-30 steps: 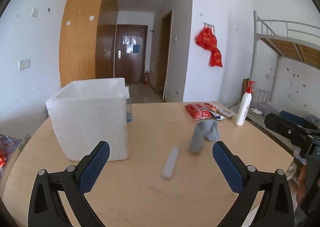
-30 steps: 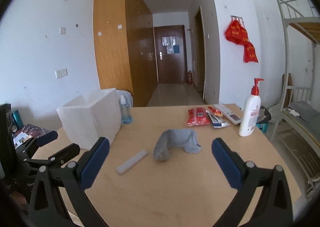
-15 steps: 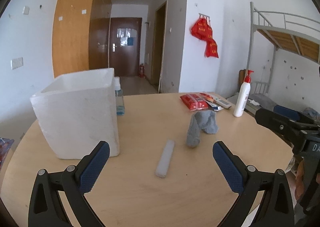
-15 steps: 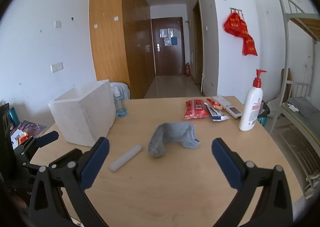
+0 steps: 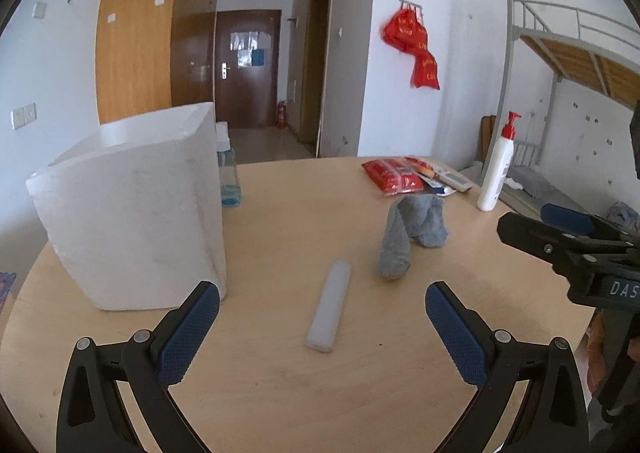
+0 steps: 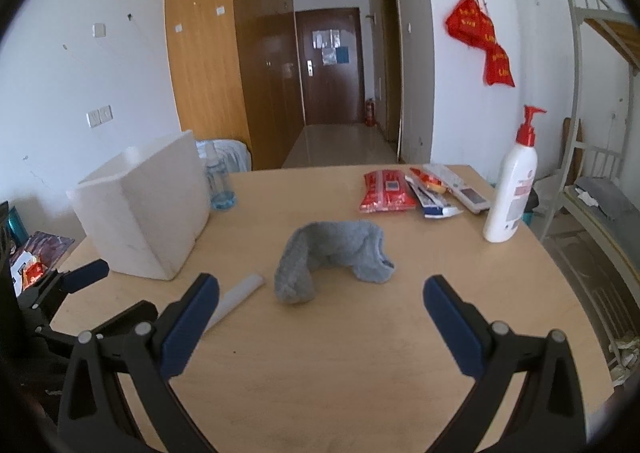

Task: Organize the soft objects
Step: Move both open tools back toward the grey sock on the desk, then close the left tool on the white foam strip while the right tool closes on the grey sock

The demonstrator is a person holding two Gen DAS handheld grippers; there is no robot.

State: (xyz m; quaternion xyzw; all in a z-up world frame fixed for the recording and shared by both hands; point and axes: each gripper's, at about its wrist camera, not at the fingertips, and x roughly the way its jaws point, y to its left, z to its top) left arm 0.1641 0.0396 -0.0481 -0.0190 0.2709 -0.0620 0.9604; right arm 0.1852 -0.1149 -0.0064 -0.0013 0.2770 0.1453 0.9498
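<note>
Pale wooden surface (image 6: 360,365) shows nothing sorted: right of the white foam box (image 6: 144,213), the crumpled grey sock (image 6: 332,257) lies untouched, left hand-held gripper (image 5: 320,317) and right hand-held gripper (image 6: 320,313) both spread apart, empty.

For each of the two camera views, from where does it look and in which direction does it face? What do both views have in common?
Left wrist view: sits on the left gripper, facing across the round wooden table at the white translucent stick; its own blue-padded fingers show, open.
Right wrist view: sits on the right gripper, facing the crumpled grey sock; its open fingers show.
Shared: sock, stick, white foam box, white pump bottle with red top; each view also shows the other gripper at its edge.
</note>
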